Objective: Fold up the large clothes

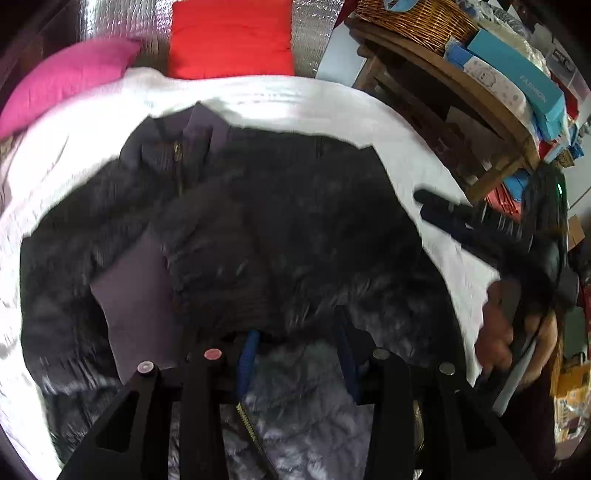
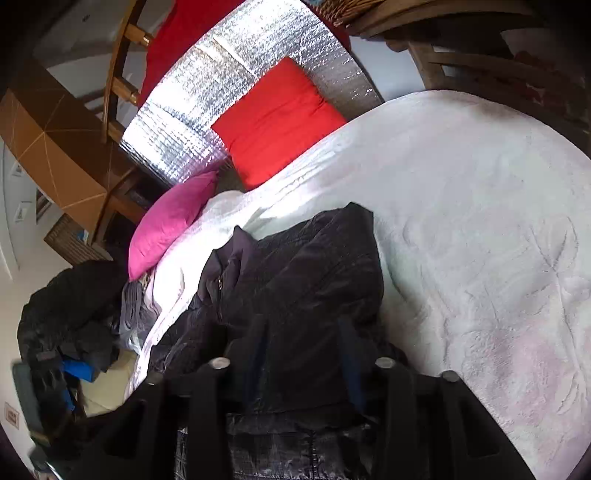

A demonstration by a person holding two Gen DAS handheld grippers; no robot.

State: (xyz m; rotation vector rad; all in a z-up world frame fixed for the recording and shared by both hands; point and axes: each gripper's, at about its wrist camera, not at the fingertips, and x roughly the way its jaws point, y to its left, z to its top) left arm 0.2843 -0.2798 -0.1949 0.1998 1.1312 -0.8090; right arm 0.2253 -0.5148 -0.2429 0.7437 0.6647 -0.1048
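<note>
The black quilted jacket [image 1: 258,229] lay half folded on the white blanket [image 1: 295,99], below the pink pillow [image 1: 66,74]. The left gripper [image 1: 295,332] hovered over it, jaws apart and empty. The right gripper [image 2: 303,332] also stood parted over the fabric, gripping nothing.

Bed's got a fluffy white blanket [image 2: 480,221] on it, with a pink pillow [image 2: 170,225] and a red square cushion [image 2: 277,122] leaning on crinkly silver foil insulation [image 2: 236,62]. Dark wooden shelf unit [image 1: 443,96] alongside holds a woven wicker basket [image 1: 413,18] and turquoise cardboard boxes [image 1: 517,74].
</note>
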